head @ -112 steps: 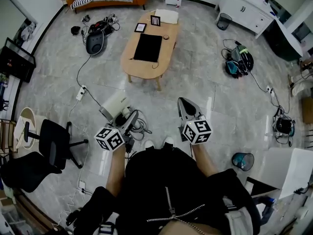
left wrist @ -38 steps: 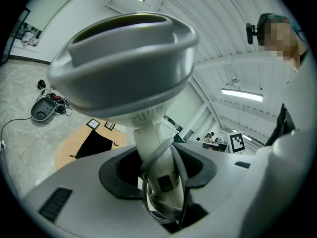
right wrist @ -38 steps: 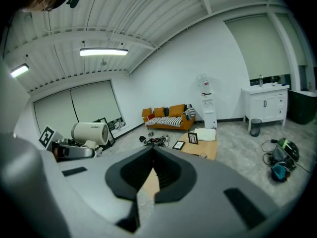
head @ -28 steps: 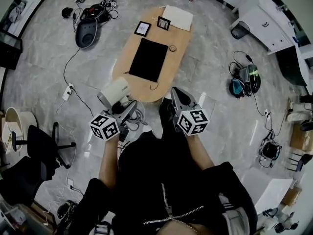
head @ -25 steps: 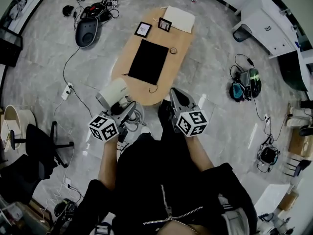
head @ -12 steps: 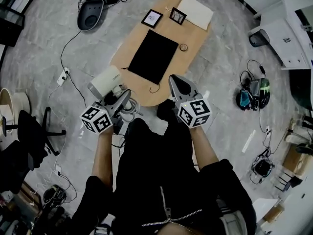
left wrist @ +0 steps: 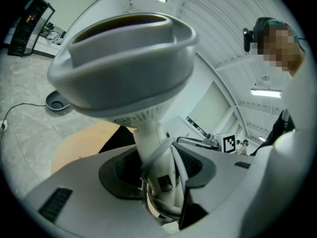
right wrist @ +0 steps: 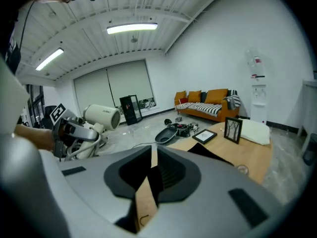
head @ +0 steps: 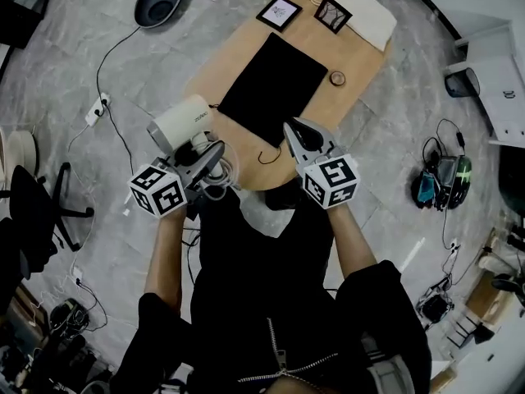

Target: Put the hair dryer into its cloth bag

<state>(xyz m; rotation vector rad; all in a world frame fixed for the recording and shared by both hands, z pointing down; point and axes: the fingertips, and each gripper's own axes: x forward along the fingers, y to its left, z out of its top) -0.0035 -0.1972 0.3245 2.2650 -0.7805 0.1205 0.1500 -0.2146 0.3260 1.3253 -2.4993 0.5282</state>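
Note:
The white hair dryer (head: pixel 182 124) hangs upright just off the near left end of the oval wooden table (head: pixel 361 56), its cord looped round the handle. My left gripper (head: pixel 212 153) is shut on that handle; in the left gripper view the dryer head (left wrist: pixel 124 68) fills the picture above the left gripper (left wrist: pixel 161 167). The black cloth bag (head: pixel 273 78) lies flat on the table, with its drawstring loop near the front edge. My right gripper (head: pixel 293 130) hovers over the near table edge. Its jaws have just been opening to a narrow slit, with nothing between them (right wrist: pixel 151 175).
Two picture frames (head: pixel 280 11) (head: pixel 332 13), a white pad (head: pixel 367 15) and a small round object (head: pixel 337 78) lie at the table's far end. On the floor are a power strip (head: pixel 94 107), cables, an office chair (head: pixel 33 212), a bin (head: pixel 465 80) and bags (head: pixel 443 179).
Both grippers have come down and forward to the near end of the table, the left one carrying the hair dryer. The table and bag now lie much closer.

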